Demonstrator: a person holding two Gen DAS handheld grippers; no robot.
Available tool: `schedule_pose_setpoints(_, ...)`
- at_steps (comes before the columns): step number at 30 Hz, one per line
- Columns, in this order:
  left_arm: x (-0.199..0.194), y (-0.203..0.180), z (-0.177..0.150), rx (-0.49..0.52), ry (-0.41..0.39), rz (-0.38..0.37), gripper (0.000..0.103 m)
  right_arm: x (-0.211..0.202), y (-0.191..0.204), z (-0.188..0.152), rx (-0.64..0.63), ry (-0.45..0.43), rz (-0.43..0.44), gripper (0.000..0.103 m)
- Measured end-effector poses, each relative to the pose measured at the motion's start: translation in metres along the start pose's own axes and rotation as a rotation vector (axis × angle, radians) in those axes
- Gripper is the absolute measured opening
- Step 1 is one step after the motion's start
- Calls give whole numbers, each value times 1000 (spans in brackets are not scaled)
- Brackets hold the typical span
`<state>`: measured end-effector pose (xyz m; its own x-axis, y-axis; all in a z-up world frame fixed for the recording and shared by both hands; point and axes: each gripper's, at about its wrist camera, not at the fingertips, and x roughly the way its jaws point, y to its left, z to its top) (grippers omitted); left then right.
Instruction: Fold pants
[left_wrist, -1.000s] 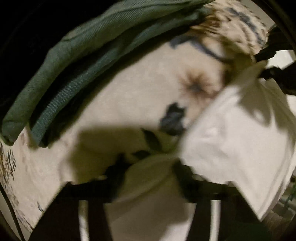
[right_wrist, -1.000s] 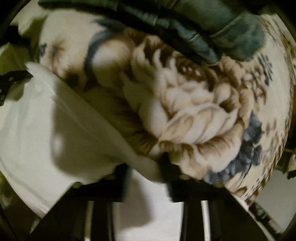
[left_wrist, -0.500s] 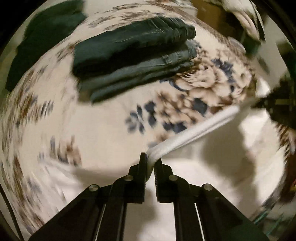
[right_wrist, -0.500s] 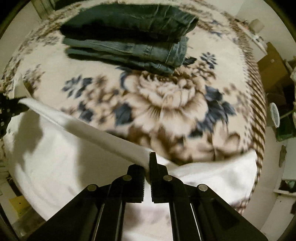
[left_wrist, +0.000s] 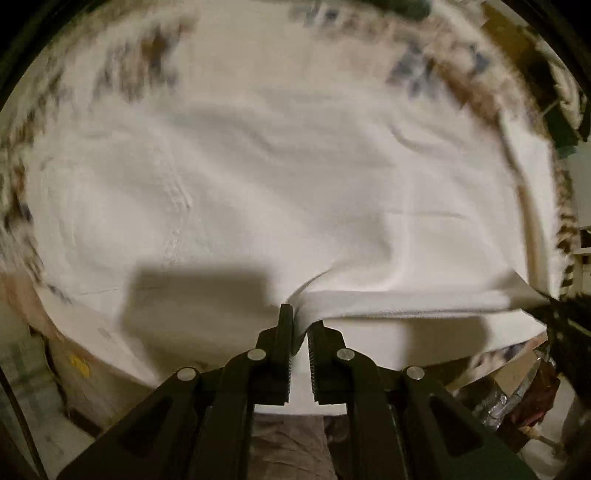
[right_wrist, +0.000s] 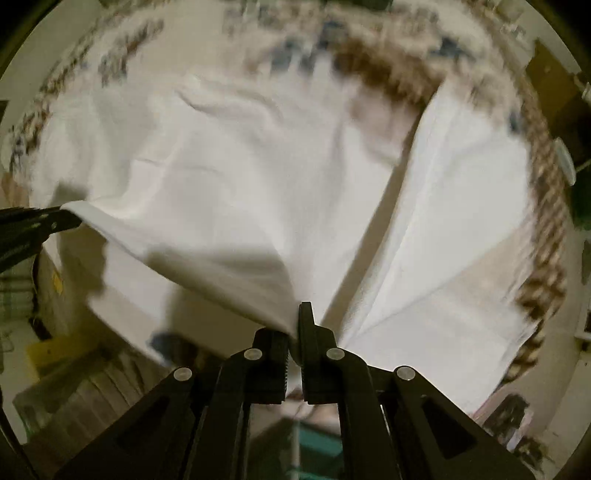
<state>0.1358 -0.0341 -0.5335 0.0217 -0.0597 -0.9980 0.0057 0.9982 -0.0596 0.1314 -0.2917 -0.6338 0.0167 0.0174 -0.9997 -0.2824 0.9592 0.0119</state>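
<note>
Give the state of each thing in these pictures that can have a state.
Left gripper: jaws shut on the white pants' edge.
Right gripper: jaws shut on the same edge.
White pants: spread over the floral blanket, near edge lifted and stretched between both grippers.
Floral blanket: lying flat under the pants, blurred.

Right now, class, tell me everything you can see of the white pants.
The white pants look like plain, soft woven cloth, lightly creased, spread over a flowered blanket. In the right wrist view two legs fan apart with blanket showing between them. One edge is lifted off the rest and stretched between the left gripper and the right gripper, each shut on it. The near part hangs over the blanket's edge. Shadows of the grippers fall on the cloth.
</note>
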Motion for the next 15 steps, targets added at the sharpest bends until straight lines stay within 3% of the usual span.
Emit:
schedule_pose_setpoints(2, 31, 6, -7, -18, 51, 16, 12, 26, 3, -11, -7, 57, -5, 15)
schedule_pose_setpoints(4, 41, 11, -10, -35, 50, 3, 14, 39, 0, -12, 1, 105, 20, 27)
schedule_pose_setpoints(5, 38, 12, -10, -40, 43, -8, 16, 40, -2, -12, 9, 118, 51, 51)
schedule_pose_setpoints(6, 33, 13, -11, -46, 27, -7, 21, 35, -7, -13, 32, 118, 91, 87)
schedule_pose_setpoints(7, 25, 17, -13, -62, 10, -6, 35, 26, -11, -14, 53, 101, 118, 99)
schedule_pose_setpoints(8, 16, 21, -15, -87, -6, -20, 60, 14, -17, -17, 81, 82, 152, 100)
schedule_pose_setpoints(10, 1, 31, -20, -133, -38, -30, 99, -14, -38, -26, 190, 49, 216, 100)
schedule_pose_setpoints(13, -17, 45, -21, -190, -109, -20, 102, -42, -79, -31, 377, -3, 216, 100)
schedule_pose_setpoints(15, -15, 50, -18, -191, -148, 38, 102, -45, -103, -14, 446, -34, 124, 100)
